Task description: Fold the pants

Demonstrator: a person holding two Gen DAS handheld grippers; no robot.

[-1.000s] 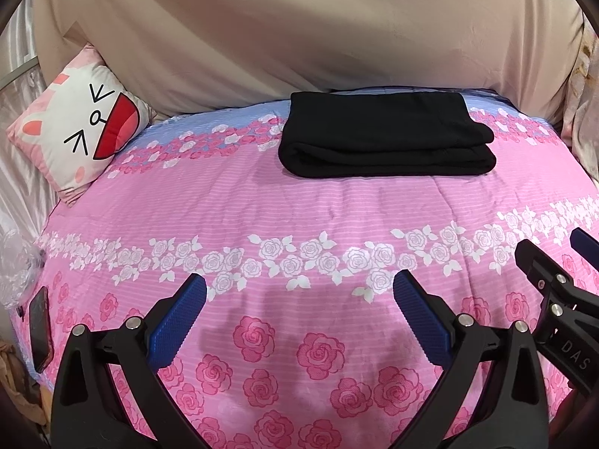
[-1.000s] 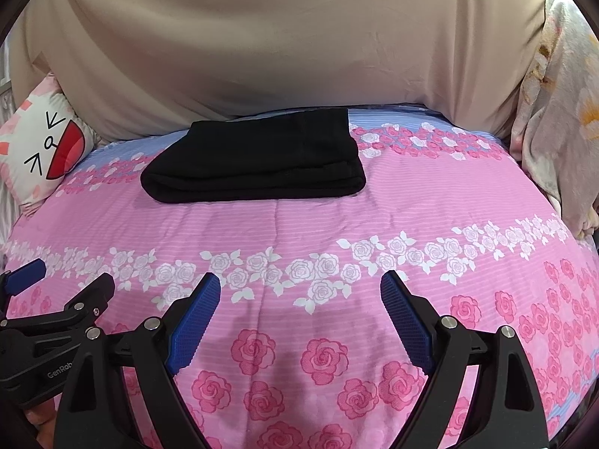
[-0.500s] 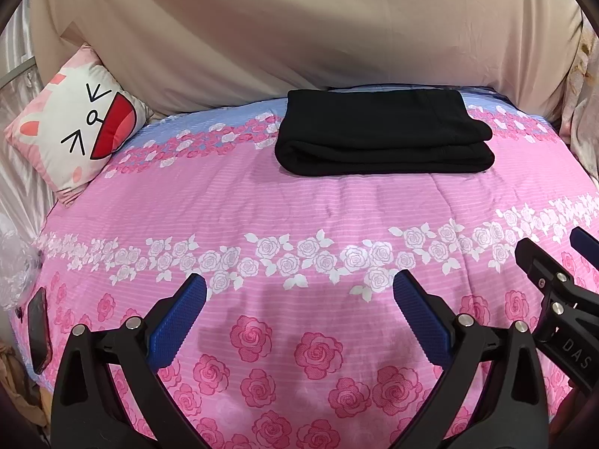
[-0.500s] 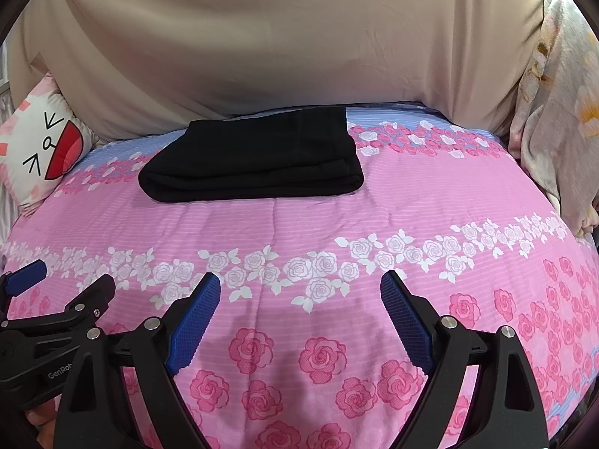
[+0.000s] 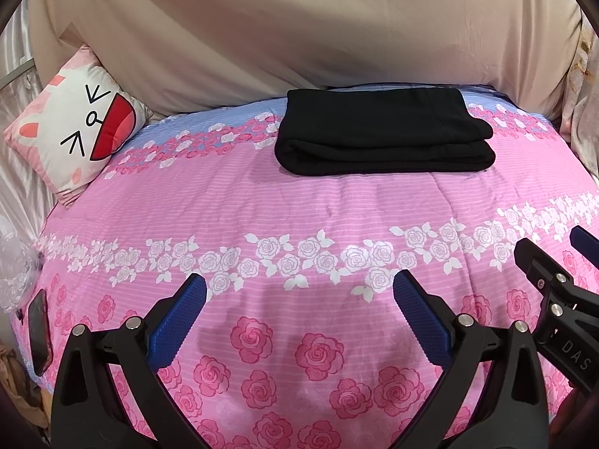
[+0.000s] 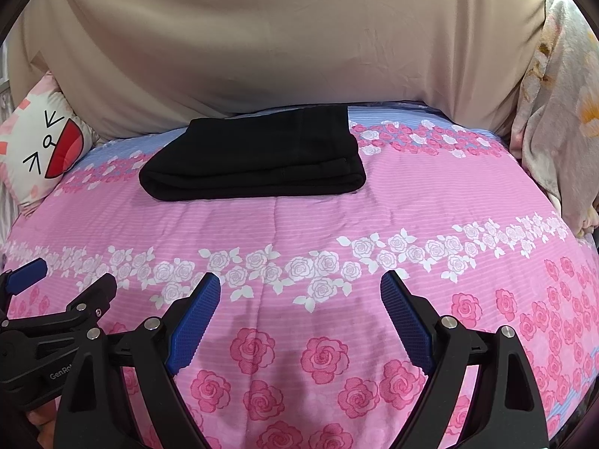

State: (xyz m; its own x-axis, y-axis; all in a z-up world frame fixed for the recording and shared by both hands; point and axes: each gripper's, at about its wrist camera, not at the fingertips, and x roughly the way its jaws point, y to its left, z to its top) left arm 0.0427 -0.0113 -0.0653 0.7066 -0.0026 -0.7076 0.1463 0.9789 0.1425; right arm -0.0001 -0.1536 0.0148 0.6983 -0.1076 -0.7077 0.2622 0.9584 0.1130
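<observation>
Pants [image 5: 383, 133]: black, folded into a flat rectangular stack, lying on the quilt [image 5: 299, 217] at its far end, just in front of the beige sheet [image 5: 299, 26]; rounded fold edge faces the grippers.
Left gripper [image 5: 299, 310]: jaws spread wide apart, nothing between them; held above the near end of the quilt, well short of the pants (blue pads [image 5: 176, 327] face inward).
Right gripper [image 6: 300, 308]: jaws likewise wide apart and empty, above the near end of the quilt, well apart from the pants; it sits just right of the left gripper, each showing at the edge of the other's view.
Quilt: pink with rose print, a white rose band running across between the grippers and the pants.
Pillow [image 5: 76, 133]: cartoon face, propped left of the pants at the quilt's far left corner.
Phone [image 5: 39, 331]: dark, at the quilt's near left edge.
Floral cloth [image 6: 561, 112]: hanging right of the pants, past the quilt's edge.
</observation>
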